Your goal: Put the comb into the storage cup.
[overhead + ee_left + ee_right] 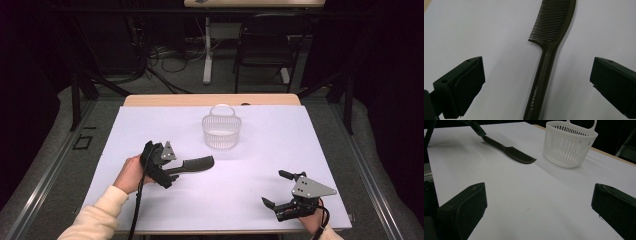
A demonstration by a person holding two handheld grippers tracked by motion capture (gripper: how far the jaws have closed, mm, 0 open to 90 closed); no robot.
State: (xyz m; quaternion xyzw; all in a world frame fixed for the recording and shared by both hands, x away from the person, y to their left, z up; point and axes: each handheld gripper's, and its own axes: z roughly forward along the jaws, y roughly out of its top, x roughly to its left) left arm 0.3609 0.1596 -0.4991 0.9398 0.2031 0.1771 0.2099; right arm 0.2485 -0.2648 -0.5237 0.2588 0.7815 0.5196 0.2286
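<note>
while both tongs gape wide, the left gripper [537, 82] straddles the comb [548, 57] at centre frame, ungrasped; the basket [221, 131] above waits.

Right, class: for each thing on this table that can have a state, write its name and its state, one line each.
Comb: lying flat on the table, between the open left tongs, not gripped.
Basket: upright, handle up, looks empty.
Left tongs: open.
Right tongs: open, holding nothing.
</note>
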